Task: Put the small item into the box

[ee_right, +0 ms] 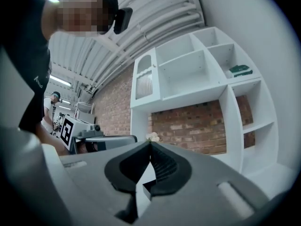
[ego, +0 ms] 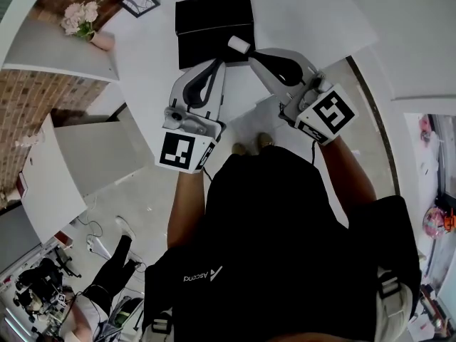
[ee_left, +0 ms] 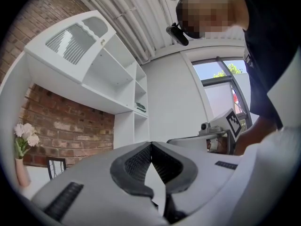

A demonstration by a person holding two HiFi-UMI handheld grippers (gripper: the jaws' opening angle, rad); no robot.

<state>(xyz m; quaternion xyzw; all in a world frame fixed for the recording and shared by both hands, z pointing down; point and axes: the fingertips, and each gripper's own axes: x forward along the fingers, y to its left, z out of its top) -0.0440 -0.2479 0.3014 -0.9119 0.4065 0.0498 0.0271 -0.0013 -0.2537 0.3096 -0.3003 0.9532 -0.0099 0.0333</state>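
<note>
The left gripper [ego: 217,63] and right gripper [ego: 255,53] are both closed on nothing. The small white item [ego: 239,46] (probably light, stiff, apt to roll) lies at the black box's [ego: 214,9] right edge; pinching across its middle looks safest.

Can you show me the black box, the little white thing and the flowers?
black box [ego: 214,16]: head view, on its dark top face.
small white item [ego: 237,45]: head view, middle of its white body.
flowers [ego: 80,14]: head view, on the pale blossoms.

One box [ego: 214,20], one vase [ego: 102,41], two grippers [ego: 216,64] [ego: 254,54]
</note>
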